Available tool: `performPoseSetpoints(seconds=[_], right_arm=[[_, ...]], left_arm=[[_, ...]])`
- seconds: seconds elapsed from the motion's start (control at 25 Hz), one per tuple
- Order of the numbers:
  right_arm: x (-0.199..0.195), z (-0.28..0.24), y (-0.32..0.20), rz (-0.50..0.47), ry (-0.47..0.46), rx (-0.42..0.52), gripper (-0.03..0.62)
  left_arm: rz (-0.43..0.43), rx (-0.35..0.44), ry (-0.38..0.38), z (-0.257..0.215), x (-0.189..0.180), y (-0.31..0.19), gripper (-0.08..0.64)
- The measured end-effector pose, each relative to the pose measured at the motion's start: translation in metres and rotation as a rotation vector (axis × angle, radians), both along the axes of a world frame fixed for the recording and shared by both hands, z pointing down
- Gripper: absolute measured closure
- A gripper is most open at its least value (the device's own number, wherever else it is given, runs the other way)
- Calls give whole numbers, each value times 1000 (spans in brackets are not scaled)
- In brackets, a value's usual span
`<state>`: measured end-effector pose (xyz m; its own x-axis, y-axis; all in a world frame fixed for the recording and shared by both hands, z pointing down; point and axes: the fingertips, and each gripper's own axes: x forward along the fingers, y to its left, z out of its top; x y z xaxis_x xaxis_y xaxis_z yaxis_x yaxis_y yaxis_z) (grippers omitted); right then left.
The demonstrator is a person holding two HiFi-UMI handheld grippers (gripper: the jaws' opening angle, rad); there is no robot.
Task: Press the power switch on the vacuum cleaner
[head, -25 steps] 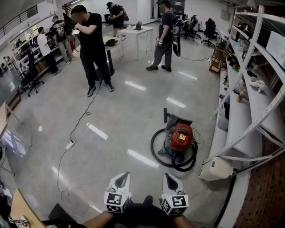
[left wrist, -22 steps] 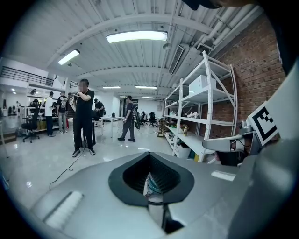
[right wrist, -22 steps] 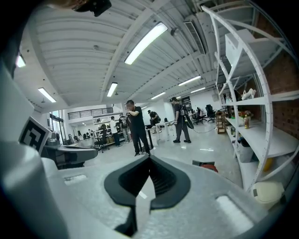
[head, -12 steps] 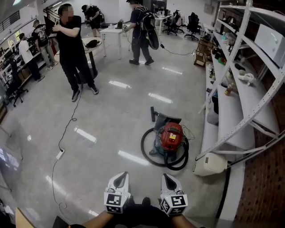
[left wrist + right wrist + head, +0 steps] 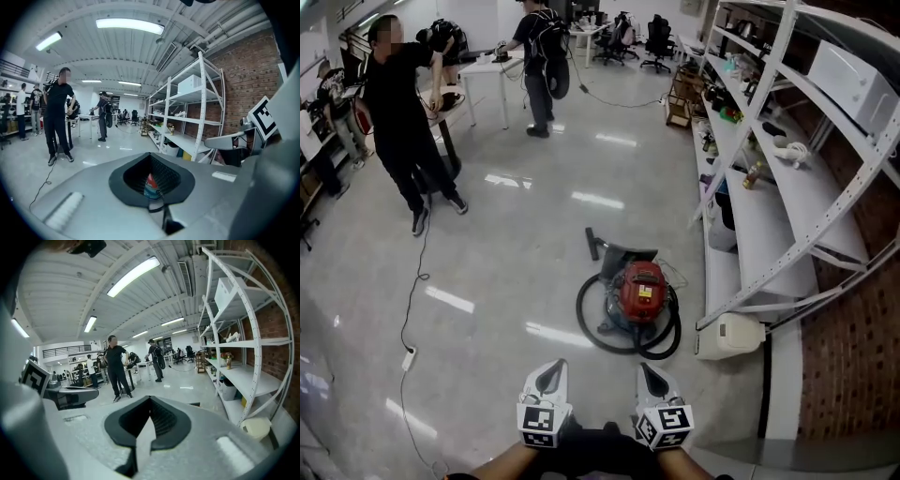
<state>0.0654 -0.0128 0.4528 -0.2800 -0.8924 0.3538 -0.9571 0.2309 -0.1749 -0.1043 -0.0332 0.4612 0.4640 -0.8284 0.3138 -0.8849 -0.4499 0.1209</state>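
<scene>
The vacuum cleaner point(image 5: 639, 291) stands on the grey floor in front of me, a red-topped drum with a black hose point(image 5: 592, 328) looped round it and a floor nozzle point(image 5: 593, 244) behind it. My left gripper point(image 5: 551, 373) and right gripper point(image 5: 652, 375) are held side by side close to my body at the bottom of the head view, well short of the vacuum. Both are shut with nothing held. In the left gripper view, a bit of the red vacuum point(image 5: 150, 181) shows through the notch of the left gripper point(image 5: 150, 159). The right gripper point(image 5: 150, 401) points across the floor.
White shelving point(image 5: 787, 216) runs along the right, with a white canister point(image 5: 727, 336) at its foot beside the vacuum. A cable and power strip point(image 5: 410, 358) lie on the floor at left. A person in black point(image 5: 401, 122) stands at back left, another person point(image 5: 539, 56) by a white table point(image 5: 487, 64).
The head view has swung right and moved forward: the vacuum has shifted left in it and looks a little larger. Both grippers keep their place at the bottom, still shut.
</scene>
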Motion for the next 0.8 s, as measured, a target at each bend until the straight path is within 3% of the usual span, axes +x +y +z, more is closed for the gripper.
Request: performPoseSetpoints(seconds=[0.48,0.8], right_arm=[[-21,-3,-50,69,17,6,600],[-12,1,-80,83,34,0,600]], left_arm=[[17,15,15,1,-40,-51,545],[8,9,20,6,-40,-84,545]])
